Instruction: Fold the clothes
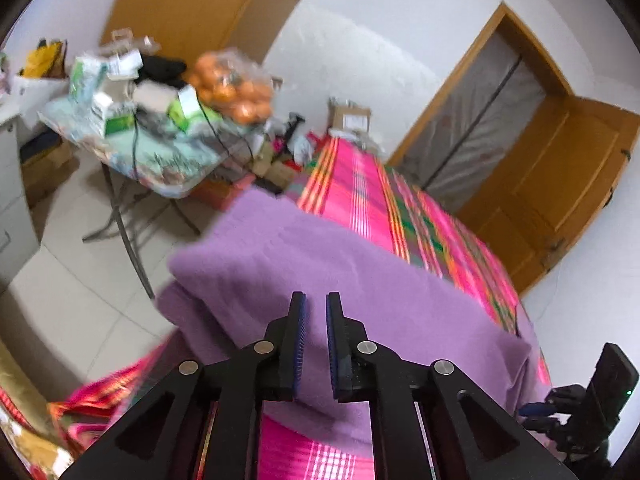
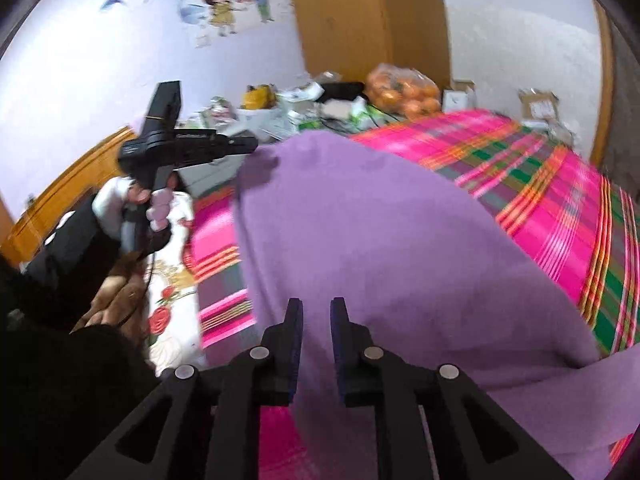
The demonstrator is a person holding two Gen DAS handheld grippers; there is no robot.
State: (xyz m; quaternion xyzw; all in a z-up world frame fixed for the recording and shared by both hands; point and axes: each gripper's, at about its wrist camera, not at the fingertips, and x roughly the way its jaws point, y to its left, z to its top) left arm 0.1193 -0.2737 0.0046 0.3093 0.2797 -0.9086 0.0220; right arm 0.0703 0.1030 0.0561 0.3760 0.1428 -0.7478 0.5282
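Purple fleece garment (image 1: 340,272) is lying folded on the bed (image 1: 400,208), long axis running away from both grippers; left gripper (image 1: 316,344) and right gripper (image 2: 316,348) are hovering over its near edge, slightly parted, gripping nothing.

1 purple garment (image 1: 340,264), 2 tongs (image 1: 316,300), 1 orange bag (image 1: 236,88).

A soft purple fleece garment (image 2: 380,240) lies spread over the pink, green and orange striped bedcover (image 2: 560,184). The right tool (image 2: 316,308) hovers over its near edge, jaws slightly apart with nothing pinched. The left tool (image 2: 188,144) is raised beside the garment's far corner, gripped by a hand (image 2: 136,204).
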